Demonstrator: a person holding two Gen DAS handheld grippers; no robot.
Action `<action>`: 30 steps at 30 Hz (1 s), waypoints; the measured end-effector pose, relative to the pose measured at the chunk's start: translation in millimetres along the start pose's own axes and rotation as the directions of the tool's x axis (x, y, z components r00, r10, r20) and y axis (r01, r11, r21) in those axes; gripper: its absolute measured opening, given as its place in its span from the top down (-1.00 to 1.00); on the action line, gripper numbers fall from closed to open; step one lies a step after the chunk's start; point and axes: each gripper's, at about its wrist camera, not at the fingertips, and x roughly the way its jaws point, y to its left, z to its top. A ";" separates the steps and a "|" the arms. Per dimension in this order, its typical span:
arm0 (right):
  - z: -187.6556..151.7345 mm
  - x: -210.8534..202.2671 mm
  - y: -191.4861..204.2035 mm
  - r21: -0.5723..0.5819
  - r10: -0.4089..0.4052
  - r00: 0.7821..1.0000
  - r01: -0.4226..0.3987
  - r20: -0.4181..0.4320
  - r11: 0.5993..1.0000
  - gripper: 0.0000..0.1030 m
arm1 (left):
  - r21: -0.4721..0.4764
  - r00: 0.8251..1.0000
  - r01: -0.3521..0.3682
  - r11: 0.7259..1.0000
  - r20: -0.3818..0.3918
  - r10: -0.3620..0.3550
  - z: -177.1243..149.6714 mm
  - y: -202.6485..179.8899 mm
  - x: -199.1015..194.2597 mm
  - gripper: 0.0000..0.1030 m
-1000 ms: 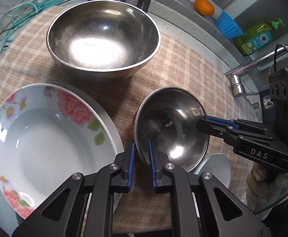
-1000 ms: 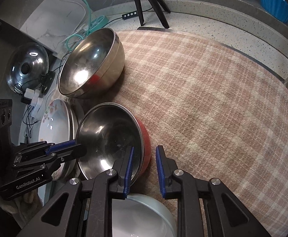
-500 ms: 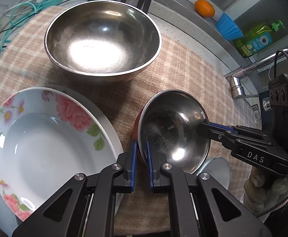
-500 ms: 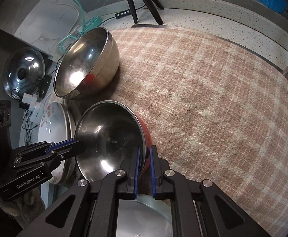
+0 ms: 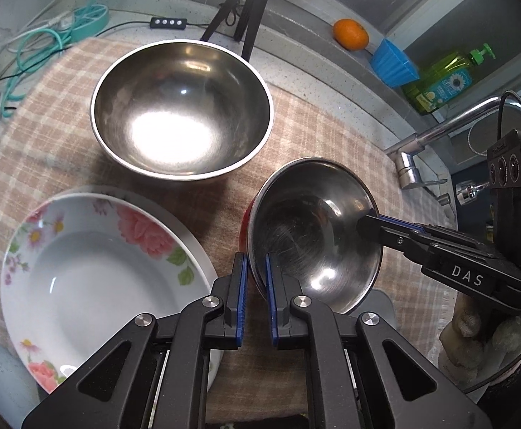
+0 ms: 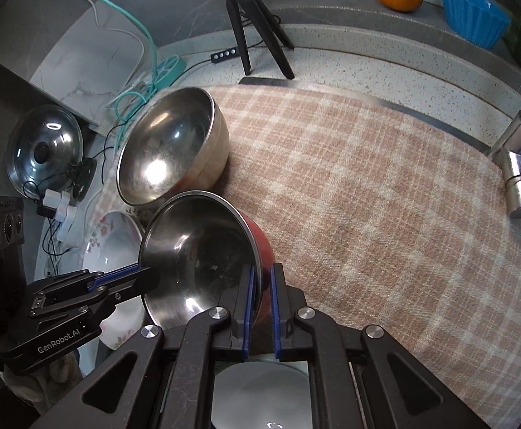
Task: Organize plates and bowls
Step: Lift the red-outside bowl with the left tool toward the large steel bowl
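Together, both grippers pinch round steel bowl (image 5: 314, 236) rim

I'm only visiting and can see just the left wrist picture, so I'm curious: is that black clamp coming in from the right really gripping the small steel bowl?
Observer: Yes. The right wrist view shows the right gripper shut on the rim of the small bowl, with one finger inside and one on its red outer wall.
Operator: Is there anything off the cloth that I'm missing?
Observer: A pot lid with a dark knob lies on the counter, past the large steel bowl.
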 end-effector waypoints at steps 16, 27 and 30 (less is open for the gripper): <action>30.2 -17.4 42.4 0.037 -0.009 0.996 0.006 0.087 0.999 0.85 | 0.048 0.998 0.028 0.998 0.052 -0.031 35.6 24.6 -33.7 0.84; 43.2 -22.0 52.5 0.069 -0.044 0.994 0.037 0.104 0.997 0.85 | 0.077 0.998 0.050 0.996 0.046 -0.054 50.2 31.3 -39.6 0.84; 48.7 -23.2 54.7 0.070 -0.042 0.993 0.034 0.113 0.997 0.85 | 0.082 0.997 0.050 0.995 0.055 -0.054 57.5 34.8 -43.0 0.83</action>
